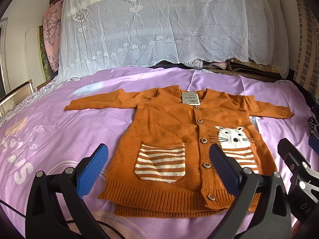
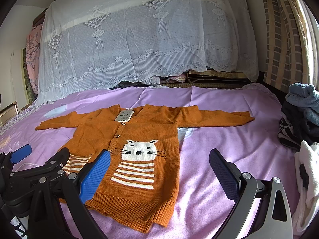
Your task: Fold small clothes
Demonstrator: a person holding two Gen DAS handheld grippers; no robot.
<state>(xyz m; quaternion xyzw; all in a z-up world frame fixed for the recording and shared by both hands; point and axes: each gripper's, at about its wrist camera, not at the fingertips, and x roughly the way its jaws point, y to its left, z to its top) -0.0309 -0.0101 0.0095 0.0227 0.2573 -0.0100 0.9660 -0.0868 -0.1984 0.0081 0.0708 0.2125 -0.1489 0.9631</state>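
On satiny purple bedsheet, ribbed-knit orange cardigan lies flat; left tool and right tool gape wide.

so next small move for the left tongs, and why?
Probably lower the open left tongs onto the cardigan hem corner nearest them. The cardigan lies flat on the purple sheet, sleeves spread, unfolded, and neither tongs, right tongs included, hold anything.

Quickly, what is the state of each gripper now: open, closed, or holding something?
Left gripper: open, holding nothing, above the orange knitted cardigan.
Right gripper: open, holding nothing, above the same cardigan's hem.
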